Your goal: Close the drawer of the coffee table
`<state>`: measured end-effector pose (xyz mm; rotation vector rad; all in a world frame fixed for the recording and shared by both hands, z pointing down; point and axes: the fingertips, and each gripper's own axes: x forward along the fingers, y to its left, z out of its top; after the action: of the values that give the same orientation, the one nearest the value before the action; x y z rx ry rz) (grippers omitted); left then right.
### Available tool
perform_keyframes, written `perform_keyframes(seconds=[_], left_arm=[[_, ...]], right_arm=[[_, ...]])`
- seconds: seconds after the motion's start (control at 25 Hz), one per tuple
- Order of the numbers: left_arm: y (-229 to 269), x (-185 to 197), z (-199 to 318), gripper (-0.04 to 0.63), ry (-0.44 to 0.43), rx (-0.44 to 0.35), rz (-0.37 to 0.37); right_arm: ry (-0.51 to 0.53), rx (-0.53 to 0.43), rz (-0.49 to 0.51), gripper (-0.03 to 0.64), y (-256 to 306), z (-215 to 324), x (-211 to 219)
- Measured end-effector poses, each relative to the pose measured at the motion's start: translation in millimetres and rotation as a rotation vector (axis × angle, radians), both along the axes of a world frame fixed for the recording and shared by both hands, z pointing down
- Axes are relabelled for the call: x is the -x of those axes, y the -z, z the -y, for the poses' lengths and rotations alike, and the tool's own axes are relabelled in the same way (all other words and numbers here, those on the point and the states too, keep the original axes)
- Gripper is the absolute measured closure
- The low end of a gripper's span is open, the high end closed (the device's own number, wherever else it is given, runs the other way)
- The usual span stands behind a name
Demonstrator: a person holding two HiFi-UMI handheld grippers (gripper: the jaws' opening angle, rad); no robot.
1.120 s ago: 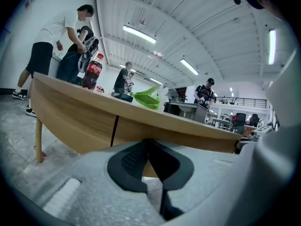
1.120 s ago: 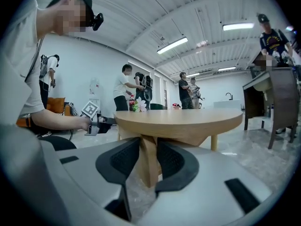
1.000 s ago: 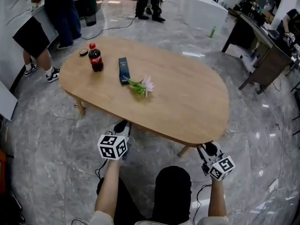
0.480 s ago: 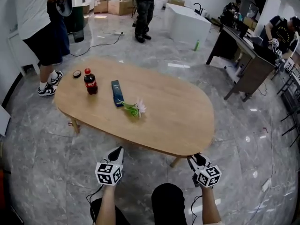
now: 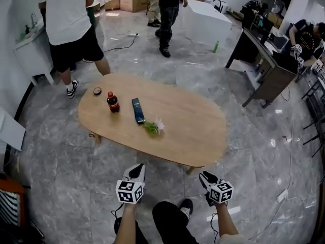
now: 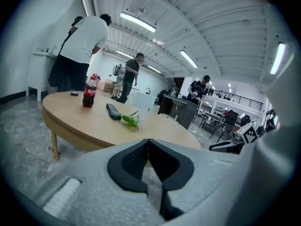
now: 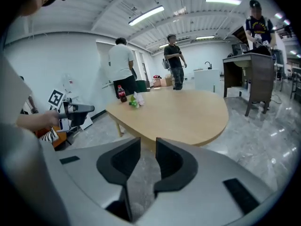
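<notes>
Both drawn back and up from the near edge of the oval light-wood coffee table (image 5: 188,131), the left gripper (image 5: 136,171) is pressed shut and empty and the right gripper (image 5: 205,177) has just narrowed to a slim, empty gap; no drawer protrudes along that edge, suggesting it is closed.

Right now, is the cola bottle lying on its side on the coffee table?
No, the cola bottle stands upright on the coffee table, with its cap pointing up.

L hand-held gripper (image 5: 138,167) closed, R (image 5: 204,175) closing
</notes>
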<state>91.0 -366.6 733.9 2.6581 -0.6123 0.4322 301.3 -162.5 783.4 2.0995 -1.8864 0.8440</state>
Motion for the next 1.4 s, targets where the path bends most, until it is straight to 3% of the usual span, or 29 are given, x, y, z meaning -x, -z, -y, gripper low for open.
perform_keyframes(seconds=[0.24, 0.4, 0.6, 0.76, 1.04, 1.4], left_arm=[[66.4, 4.9, -36.1, 0.586, -0.098, -0.085, 0.161], [113.1, 10.0, -56.9, 0.584, -0.143, -0.059, 0.175], [147.2, 18.5, -99.2, 0.586, -0.175, 0.023, 0.205], [190.7, 24.0, -129.8, 0.584, -0.200, 0.051, 0.224], [265.2, 57.9, -181.2, 0.584, -0.267, 0.027, 0.248], [336.2, 116.4, -184.9, 0.586, -0.240, -0.016, 0.221]], right_arm=[[0.050, 0.067, 0.044, 0.515, 79.2, -6.0, 56.9], [0.048, 0.091, 0.081, 0.522, 118.4, -0.3, 84.5], [-0.069, 0.100, 0.153, 0.539, 170.2, -25.1, 108.8], [-0.095, 0.092, 0.190, 0.561, 216.1, -49.1, 138.3], [-0.137, 0.090, 0.211, 0.583, 270.5, -85.6, 180.4], [-0.176, 0.020, 0.163, 0.595, 335.3, -96.9, 227.4]])
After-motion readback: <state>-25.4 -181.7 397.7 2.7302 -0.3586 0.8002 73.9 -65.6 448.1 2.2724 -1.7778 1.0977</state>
